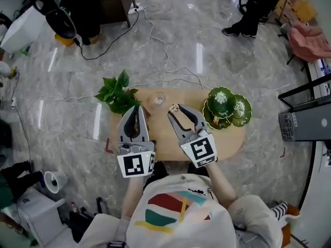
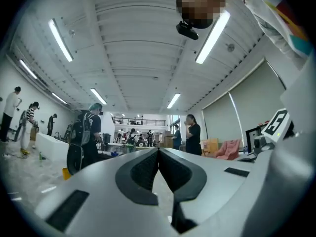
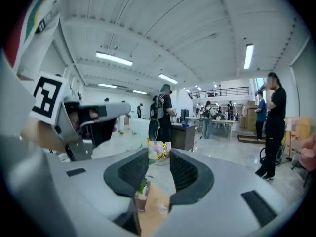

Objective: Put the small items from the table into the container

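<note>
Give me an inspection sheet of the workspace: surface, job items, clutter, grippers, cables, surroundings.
Surface: wooden table, standing on a marble floor.
Job's things: green container with a green dish beside it, at the table's right; small wrapped item between the right jaws.
Clutter: potted plant at the table's left; small clear object, type unclear.
Grippers: left gripper shut, empty; right gripper shut on the wrapped item.
Cables: white cable and black cable on the floor.
Surroundings: person's legs at top right; more people far off.
</note>
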A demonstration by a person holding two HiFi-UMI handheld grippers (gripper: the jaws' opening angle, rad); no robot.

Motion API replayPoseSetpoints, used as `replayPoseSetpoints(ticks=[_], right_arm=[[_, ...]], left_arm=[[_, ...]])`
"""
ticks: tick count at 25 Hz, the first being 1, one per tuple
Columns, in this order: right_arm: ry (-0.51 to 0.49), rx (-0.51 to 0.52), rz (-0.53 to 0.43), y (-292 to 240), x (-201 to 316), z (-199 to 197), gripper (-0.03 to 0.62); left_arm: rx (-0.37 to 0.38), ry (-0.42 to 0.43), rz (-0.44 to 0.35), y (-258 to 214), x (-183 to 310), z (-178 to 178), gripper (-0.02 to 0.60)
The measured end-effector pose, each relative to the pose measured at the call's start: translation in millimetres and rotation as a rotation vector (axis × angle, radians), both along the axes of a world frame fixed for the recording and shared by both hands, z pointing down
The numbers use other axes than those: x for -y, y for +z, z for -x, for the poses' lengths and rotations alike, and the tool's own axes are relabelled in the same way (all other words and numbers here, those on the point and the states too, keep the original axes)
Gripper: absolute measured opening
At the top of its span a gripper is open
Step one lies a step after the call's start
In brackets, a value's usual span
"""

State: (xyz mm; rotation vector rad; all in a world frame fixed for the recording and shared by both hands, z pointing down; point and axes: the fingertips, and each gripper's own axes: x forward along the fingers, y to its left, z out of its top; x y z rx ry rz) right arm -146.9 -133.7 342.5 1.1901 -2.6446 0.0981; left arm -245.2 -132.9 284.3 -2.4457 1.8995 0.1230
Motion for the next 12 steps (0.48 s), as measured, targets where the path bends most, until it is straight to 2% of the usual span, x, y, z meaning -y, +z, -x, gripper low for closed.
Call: replayPoseSetpoints(ticks=[2, 5, 9, 12], right_arm=[[0.065, 0.058, -0.034, -27.9, -9.1, -31.1, 0.143], [0.148, 0.09, -0.064, -42.9, -10.8, -57.8, 0.143], [0.183, 0.082, -0.076, -44.2, -12.5, -83.7, 0.143], [0.23, 0.055, -0.053, -28.6, -6.4, -105.7, 0.143]], left_arm=[[-0.006, 0.052, -0.028, -15.6, -3.7, -31.1, 0.008], [0.035, 0.121, -0.056, -29.3, 1.6, -65.8, 0.008], [0.042, 0.166, -0.087, -42.4, 9.9, -97.0, 0.008], [0.054, 0.177, -0.085, -39.6, 14.4, -106.4, 0.008]])
